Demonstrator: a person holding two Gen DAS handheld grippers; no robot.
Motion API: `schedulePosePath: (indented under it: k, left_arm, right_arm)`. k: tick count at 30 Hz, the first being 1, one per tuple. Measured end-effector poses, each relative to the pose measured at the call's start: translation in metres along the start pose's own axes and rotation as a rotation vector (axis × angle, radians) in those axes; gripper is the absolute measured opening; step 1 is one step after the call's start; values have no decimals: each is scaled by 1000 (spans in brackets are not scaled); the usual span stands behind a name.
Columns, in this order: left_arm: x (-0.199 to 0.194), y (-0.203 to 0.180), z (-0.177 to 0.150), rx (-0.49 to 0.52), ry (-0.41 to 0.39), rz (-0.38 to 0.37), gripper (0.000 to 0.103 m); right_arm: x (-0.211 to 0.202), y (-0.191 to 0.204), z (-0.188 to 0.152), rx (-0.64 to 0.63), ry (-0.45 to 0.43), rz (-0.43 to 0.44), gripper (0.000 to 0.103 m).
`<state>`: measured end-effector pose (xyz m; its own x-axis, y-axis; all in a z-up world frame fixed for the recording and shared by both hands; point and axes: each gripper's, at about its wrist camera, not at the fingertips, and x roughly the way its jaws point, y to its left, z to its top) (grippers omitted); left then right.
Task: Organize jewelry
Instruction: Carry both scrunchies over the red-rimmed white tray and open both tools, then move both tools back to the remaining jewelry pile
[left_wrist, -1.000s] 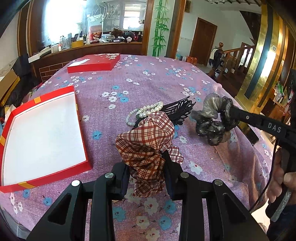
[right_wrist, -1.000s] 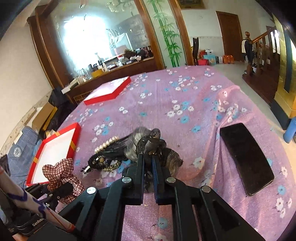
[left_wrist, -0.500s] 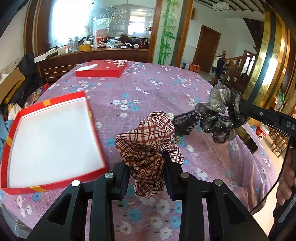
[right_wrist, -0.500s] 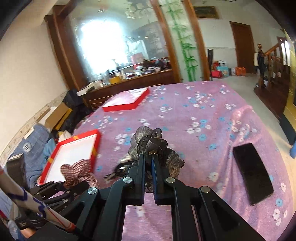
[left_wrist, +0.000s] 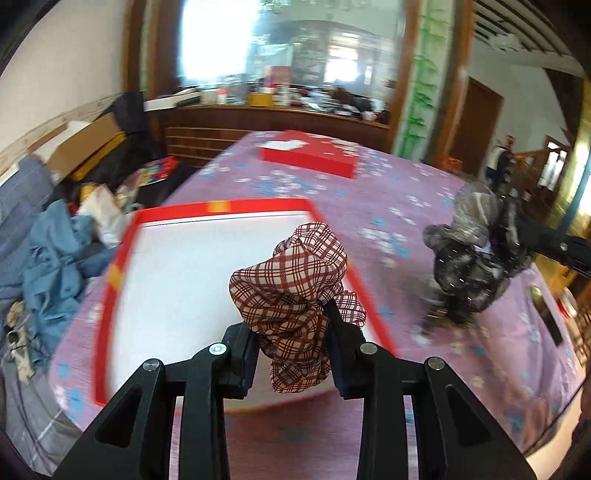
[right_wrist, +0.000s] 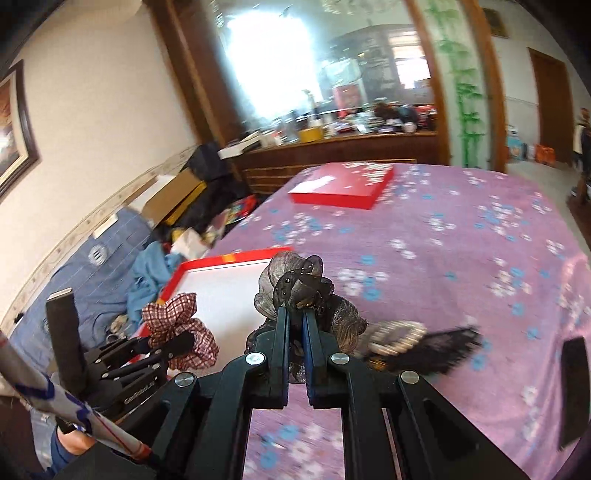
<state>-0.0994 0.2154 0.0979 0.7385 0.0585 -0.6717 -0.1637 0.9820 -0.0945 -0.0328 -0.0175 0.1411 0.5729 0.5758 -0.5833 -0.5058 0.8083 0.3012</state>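
My left gripper is shut on a red plaid scrunchie, held in the air above the right part of an open red box with a white floor. The right gripper is shut on a grey-black shiny scrunchie; in the left wrist view that scrunchie hangs above the cloth right of the box. In the right wrist view the plaid scrunchie and the left gripper sit left of me, over the box. A pearl bracelet and a black comb clip lie on the cloth.
The table wears a purple flowered cloth. The red box lid lies at the far side. A black phone rests near the right edge. Blue cloth and cartons pile up on the floor left of the table.
Both grippers have swung left with their scrunchies still gripped. The plaid scrunchie now hangs over the open red box; the dark scrunchie has risen off the pile and follows toward the box.
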Motion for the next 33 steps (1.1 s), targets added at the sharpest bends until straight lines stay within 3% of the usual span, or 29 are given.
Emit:
schedulePosePath:
  k: [9,19,20,21,22,23,24,26,30,33]
  left_arm:
    - [38,77,41,-39,42,107,31]
    - [114,105,73,-84,128,132,31]
    - [120,108,74,-95,143,140,35]
    - [123,111,75,-111,146,133,47]
    - [123,114,75,-127,141,118,55]
    - [122,116,75,-138,135,113,68]
    - [119,118,75,-146,121,113,72]
    - [113,118,75,-142,97,107,72]
    - [92,108,72,-139,53,97,72]
    - [77,96,68,-125,23,77,72]
  right_arm:
    - [90,48,29,-36,104,76,8]
    - [198,74,54,-32,203,73,8]
    - [206,74,55,-25,213,66,10]
    - [213,73,55,-20,228,64,10]
    - [219,72,54,-16,242,57,14]
    - [221,70,53,-13,249,49,25]
    - [220,67,52,-7,248,48,37]
    - [215,63,52,1,233,46,47]
    - [191,54,53,27,211,87,50]
    - [167,48,54,43,167,101,65]
